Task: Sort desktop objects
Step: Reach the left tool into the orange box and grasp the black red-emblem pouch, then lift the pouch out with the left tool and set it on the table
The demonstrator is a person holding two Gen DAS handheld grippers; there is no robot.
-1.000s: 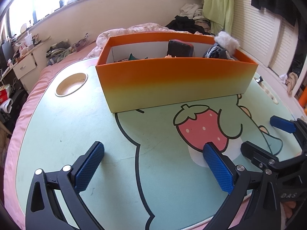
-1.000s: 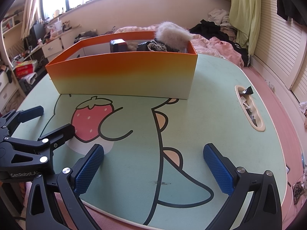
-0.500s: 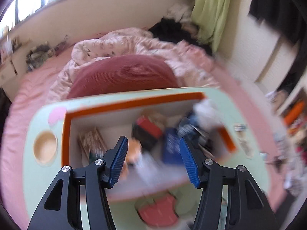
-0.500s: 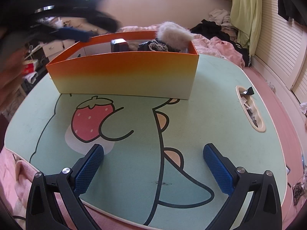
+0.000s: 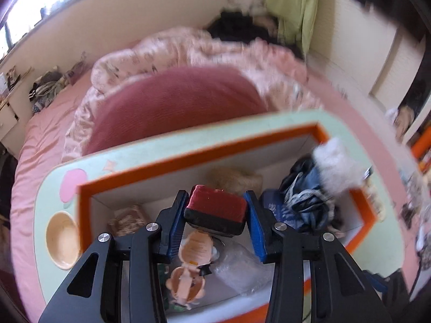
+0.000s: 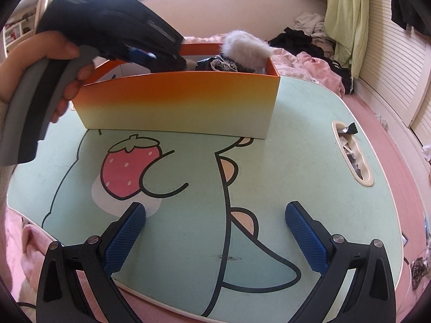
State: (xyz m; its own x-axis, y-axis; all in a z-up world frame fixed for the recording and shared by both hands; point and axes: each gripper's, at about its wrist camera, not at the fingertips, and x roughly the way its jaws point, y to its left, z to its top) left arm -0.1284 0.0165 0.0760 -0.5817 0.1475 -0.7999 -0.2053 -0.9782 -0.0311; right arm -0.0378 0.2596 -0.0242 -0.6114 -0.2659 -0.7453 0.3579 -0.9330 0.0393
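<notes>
Left gripper (image 5: pixel 215 215): blue pads flank a red-topped black case (image 5: pixel 215 212) inside the orange box (image 5: pixel 194 158); whether they actually press it is unclear, and motion blur smears the contents at 3 o'clock. Right gripper (image 6: pixel 215 231): spread wide, empty, above bare green table (image 6: pixel 296 161), with the box at 12 o'clock.

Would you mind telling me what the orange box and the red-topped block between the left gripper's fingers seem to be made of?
Orange box: likely printed cardboard, judging by its thin flat walls, crisp folded corners, plain white inside and matte orange-to-yellow gradient.
Red-topped block at the left gripper: the top looks like ribbed fabric or velvet, the black base like smooth plastic or leatherette; motion blur leaves this open.
</notes>
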